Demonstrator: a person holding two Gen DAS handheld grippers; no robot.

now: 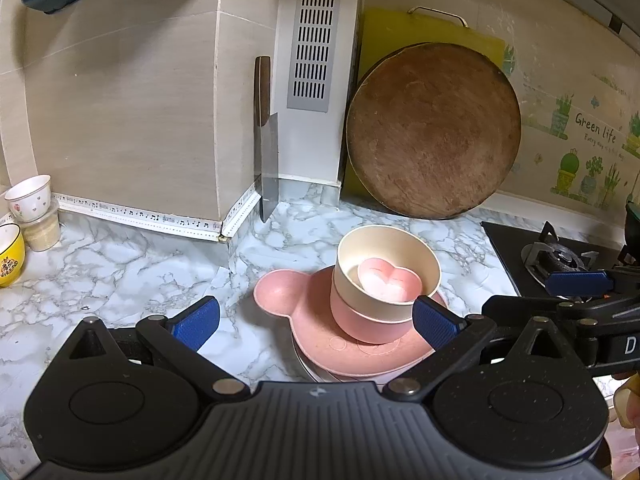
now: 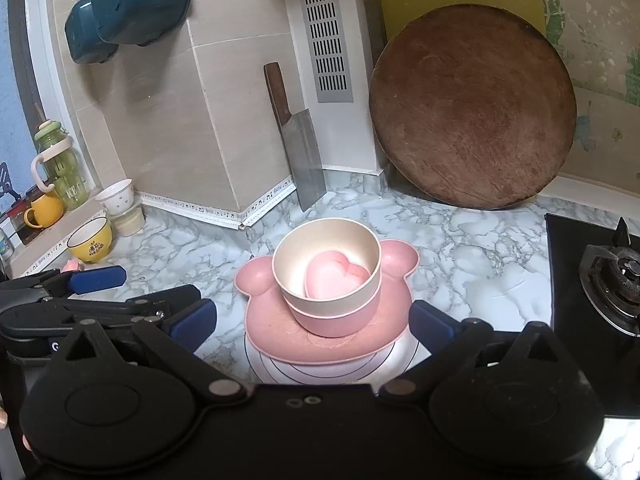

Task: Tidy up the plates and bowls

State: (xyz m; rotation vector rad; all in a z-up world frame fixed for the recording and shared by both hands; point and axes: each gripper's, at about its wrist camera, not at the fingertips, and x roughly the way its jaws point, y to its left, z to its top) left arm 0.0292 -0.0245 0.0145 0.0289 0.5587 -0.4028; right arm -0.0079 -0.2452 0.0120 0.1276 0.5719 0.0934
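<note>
A stack stands on the marble counter: a white plate (image 2: 320, 372) at the bottom, a pink bear-shaped plate (image 1: 296, 320) (image 2: 276, 332) on it, then a pink bowl (image 1: 360, 322) (image 2: 336, 320), a cream bowl (image 1: 352, 276) (image 2: 288, 268) nested in it, and a small pink heart-shaped dish (image 1: 390, 280) (image 2: 334, 276) inside. My left gripper (image 1: 316, 322) is open, its blue fingertips on either side of the stack's near left edge. My right gripper (image 2: 312, 326) is open, straddling the stack's front. Both are empty.
A round wooden board (image 1: 434, 132) (image 2: 472, 108) and yellow board lean on the back wall. A cleaver (image 1: 266, 160) (image 2: 304, 160) stands in the corner. A gas hob (image 1: 560, 260) (image 2: 600, 280) is at right. A yellow bowl (image 1: 8, 256) (image 2: 90, 240) and white cup (image 1: 30, 198) (image 2: 116, 196) sit at left.
</note>
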